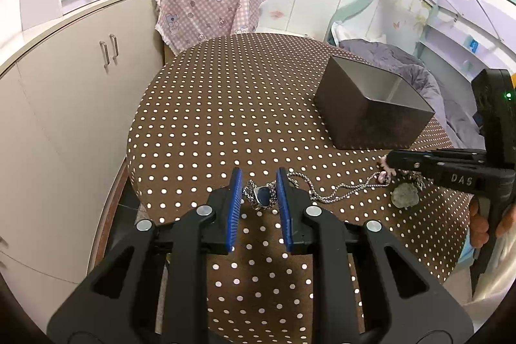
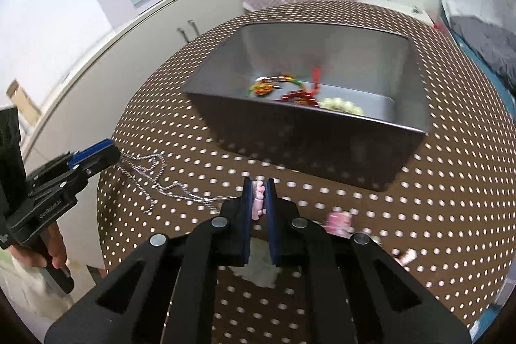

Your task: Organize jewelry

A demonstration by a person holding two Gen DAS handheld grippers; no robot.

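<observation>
Both my claws grip jewelry on the dotted desk [image 1: 225, 105], near the dark box [image 2: 300, 137].

Only my right wrist view looks inside the box: colourful bead bracelets [image 2: 306, 94] lie on its floor. There my right claw [image 2: 259, 186] is clamped on a small pink charm piece [image 2: 258, 199]. My left wrist view shows my left claw [image 1: 258, 179] pinching the blue-stoned pendant [image 1: 262, 194], its silver chain [image 1: 338, 191] trailing right toward the right claw.
</observation>
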